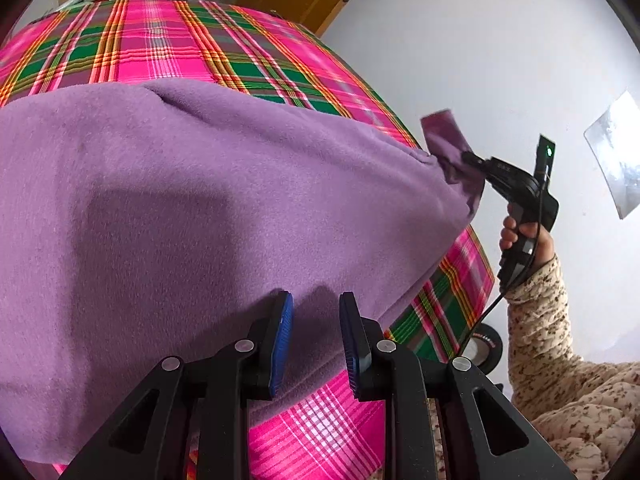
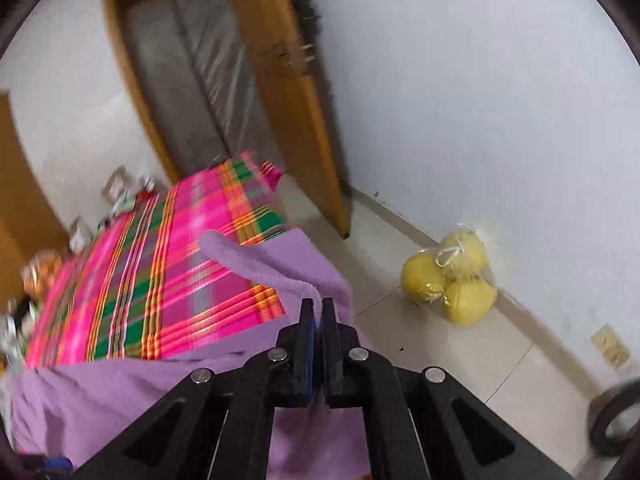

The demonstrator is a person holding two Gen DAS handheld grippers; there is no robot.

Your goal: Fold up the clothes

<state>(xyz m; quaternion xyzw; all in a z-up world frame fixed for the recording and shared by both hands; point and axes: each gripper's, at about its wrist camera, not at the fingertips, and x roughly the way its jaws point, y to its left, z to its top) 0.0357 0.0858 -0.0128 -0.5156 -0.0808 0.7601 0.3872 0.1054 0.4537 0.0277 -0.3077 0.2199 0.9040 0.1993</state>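
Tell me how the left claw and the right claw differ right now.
The left claw stands open above the purple fleece garment with nothing between its blue pads; the right claw is shut on a corner of that garment. The left is over the plaid-covered table; the right is out past its edge. Both are black and hand-held.

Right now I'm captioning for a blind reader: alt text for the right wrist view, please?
Right tongs shut on a purple cloth pulled off a plaid table. A bag of yellow fruit sits on the floor by the wall, beside an open door.
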